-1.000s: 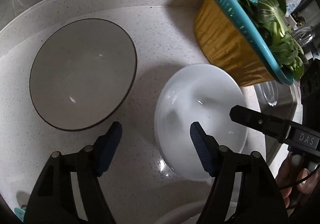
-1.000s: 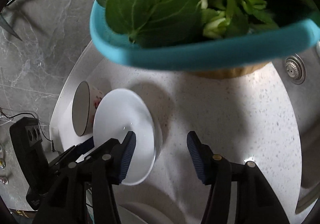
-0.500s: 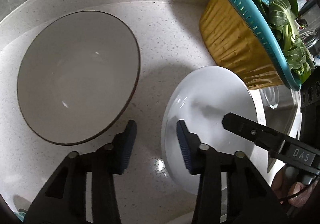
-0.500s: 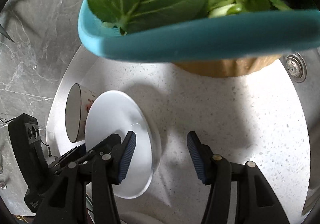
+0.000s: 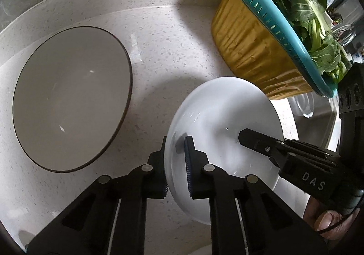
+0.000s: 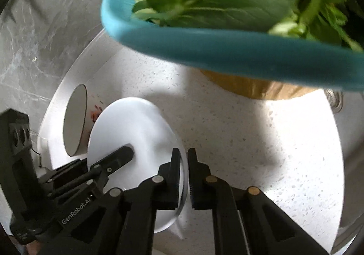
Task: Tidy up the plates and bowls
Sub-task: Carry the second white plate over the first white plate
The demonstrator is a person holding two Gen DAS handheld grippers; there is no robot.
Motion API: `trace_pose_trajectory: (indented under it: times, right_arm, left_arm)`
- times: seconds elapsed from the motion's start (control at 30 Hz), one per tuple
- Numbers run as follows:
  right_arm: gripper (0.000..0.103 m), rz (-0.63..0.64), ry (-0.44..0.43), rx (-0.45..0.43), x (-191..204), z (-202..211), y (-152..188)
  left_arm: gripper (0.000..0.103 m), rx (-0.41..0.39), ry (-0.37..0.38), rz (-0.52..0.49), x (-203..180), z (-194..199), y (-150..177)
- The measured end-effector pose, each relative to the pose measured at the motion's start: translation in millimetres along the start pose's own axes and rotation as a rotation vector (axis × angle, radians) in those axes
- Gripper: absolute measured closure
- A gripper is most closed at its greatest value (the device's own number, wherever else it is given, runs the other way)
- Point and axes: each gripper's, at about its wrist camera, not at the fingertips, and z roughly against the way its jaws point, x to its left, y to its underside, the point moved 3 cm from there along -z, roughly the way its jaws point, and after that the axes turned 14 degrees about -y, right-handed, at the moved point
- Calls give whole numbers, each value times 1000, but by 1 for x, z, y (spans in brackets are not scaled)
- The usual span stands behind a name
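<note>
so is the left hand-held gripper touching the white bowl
Touching. In the left wrist view the left hand-held gripper is closed on the white bowl, one pad inside the rim and one outside. Its jaws have just been closing.

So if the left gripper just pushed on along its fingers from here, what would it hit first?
Most likely the speckled countertop. The left gripper is shut on the near rim of the white plate and points steeply down, so past that rim only counter shows ahead; depth is hard to judge.
</note>
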Motion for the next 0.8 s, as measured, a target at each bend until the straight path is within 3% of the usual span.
trace_pose_trajectory:
  times: [0.23,0.53,0.8]
  right_arm:
    - [94,3,-6,6,2,1,2]
    - [94,32,-23,-14,19,20,-5]
    - [94,85,-47,-17,47,47,12]
  left_arm:
    - [94,-1,-6,2,0,7,4]
    - [94,-34,-4,-11,-2,44,8]
    - [94,-72,6,-17,4,91,38]
